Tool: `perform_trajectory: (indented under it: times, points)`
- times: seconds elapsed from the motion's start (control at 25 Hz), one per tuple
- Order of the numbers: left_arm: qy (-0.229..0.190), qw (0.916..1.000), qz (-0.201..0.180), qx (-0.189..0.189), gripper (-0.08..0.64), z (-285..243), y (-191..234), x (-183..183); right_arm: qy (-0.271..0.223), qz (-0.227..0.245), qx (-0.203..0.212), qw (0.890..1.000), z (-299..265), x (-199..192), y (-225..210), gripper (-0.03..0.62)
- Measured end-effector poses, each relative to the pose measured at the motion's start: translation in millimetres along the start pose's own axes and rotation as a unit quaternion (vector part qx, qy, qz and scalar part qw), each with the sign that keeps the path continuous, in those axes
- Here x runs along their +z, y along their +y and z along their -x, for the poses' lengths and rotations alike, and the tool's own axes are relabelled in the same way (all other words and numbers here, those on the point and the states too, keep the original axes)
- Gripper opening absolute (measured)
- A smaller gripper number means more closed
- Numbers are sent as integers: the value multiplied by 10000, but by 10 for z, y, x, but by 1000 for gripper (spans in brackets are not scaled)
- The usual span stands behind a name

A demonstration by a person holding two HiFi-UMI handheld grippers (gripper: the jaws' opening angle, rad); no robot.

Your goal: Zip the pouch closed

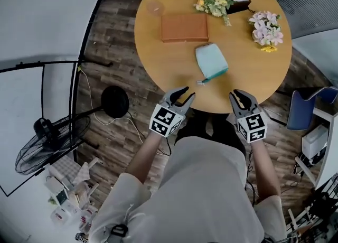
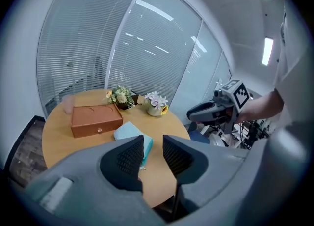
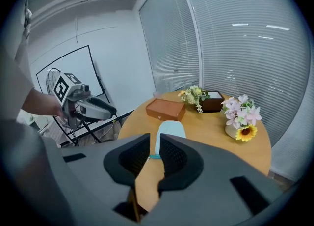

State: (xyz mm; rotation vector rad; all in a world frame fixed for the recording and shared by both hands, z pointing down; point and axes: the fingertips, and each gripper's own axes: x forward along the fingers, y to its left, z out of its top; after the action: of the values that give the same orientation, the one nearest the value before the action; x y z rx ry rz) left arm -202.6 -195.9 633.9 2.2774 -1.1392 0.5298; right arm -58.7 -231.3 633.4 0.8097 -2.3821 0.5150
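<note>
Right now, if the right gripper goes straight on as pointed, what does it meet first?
Right gripper: likely the teal pouch, framed between its open jaws; depth unclear, tabletop may come first.

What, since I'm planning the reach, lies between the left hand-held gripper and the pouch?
Only bare table, as the head view shows, lies between the left hand-held gripper and the pouch.

The pouch [image 1: 211, 62] lies on the table [image 1: 169, 78], the box [image 1: 184, 27] behind it, flowers [image 1: 267, 29] at right.
</note>
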Motion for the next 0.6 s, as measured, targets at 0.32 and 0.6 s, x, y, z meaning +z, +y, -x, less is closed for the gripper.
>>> perform_trajectory:
  times: [0.32,0.6]
  points:
    - [591,9971,-212,-424,117,-554,180,-403,374,-256,117,9989,-541,-433,-6,61]
    - [1163,9891,-539,-722,121,-973,321,-812,654,-436,279,9965,-1014,-818,19,61]
